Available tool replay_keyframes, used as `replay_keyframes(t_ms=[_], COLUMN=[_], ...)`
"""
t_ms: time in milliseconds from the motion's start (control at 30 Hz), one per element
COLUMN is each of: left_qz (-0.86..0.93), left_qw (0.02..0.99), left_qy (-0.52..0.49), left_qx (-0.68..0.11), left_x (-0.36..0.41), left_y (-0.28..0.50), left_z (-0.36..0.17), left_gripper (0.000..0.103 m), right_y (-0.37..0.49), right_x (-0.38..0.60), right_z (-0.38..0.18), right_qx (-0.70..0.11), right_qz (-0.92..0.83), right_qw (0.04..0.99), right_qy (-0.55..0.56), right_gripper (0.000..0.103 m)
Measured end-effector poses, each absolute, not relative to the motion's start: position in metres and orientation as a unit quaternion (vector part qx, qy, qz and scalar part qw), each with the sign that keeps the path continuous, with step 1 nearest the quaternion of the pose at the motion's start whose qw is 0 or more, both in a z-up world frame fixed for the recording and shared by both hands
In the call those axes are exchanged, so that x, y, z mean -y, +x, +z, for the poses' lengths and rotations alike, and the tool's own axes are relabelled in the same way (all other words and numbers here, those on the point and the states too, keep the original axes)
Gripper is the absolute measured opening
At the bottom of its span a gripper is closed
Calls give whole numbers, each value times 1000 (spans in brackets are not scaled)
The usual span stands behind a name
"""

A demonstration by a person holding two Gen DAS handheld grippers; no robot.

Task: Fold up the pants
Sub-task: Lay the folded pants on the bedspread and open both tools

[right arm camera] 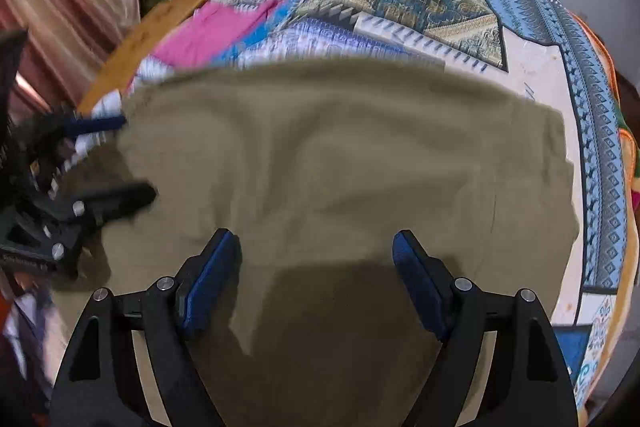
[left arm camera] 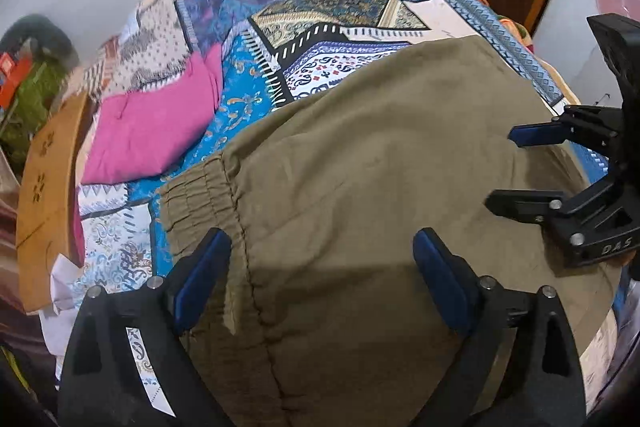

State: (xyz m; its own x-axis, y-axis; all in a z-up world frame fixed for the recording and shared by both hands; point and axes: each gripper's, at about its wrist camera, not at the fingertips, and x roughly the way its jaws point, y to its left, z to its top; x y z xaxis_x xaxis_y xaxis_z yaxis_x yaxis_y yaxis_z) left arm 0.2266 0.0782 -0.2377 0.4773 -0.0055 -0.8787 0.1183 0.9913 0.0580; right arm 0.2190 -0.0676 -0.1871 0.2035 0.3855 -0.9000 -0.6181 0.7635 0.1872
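With both sets of jaws standing wide and holding nothing, the olive pants (left arm camera: 380,163) lie flat on the bed's patchwork bedspread (left arm camera: 320,7), spread beneath and ahead of the left gripper (left arm camera: 320,279) and the right gripper (right arm camera: 316,279). The elastic cuff (left arm camera: 192,195) sits just ahead of the left gripper's left-hand jaw, and its seam runs back between the two jaws; under the right gripper there is only plain cloth, with soft wrinkles ahead of the jaws. The step in hand looks like a release after a fold, so the next pinch wants care: each gripper should bite an edge through every layer, at matching points, and lift evenly so the wrinkles ahead of the right jaws are drawn out rather than pressed in. A pink cloth (left arm camera: 156,131) lies well ahead and to the left of the left jaws, clear of the work. As for containers, none shows plainly; the clutter beyond the bed's edge is too blurred to tell.
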Motion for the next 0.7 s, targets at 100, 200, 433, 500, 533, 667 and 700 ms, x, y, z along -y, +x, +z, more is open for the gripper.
replay_keyframes(t_ms=[100,200,433,500,533,667,700], left_qz=[-36,-33,-16,-12,-9,-2,-1], left_qw=[859,861,867,867,868,870,870], left_qy=[44,41,50,39,31,-5,-13], left_qx=[-509,-506,-495,-496,-496,-494,-494], left_x=[-83,-87,-96,-100,-103,-114,-116], left_y=[219,208,168,158,153,138,136], left_z=[-235,-231,-228,-228,-228,-228,-228], left_gripper=[95,95,95,95,95,95,95], right_y=[208,200,175,167,164,150,147], right_x=[78,92,125,134,137,153,157], right_z=[-184,-183,-175,-175,-175,-174,-174], right_qx=[-536,-538,-532,-536,-535,-533,-534], right_qz=[325,317,299,296,293,278,272], right_qw=[772,775,789,788,789,796,797], right_qy=[-107,-96,-76,-70,-71,-72,-72], right_gripper=[79,79,79,79,79,79,79])
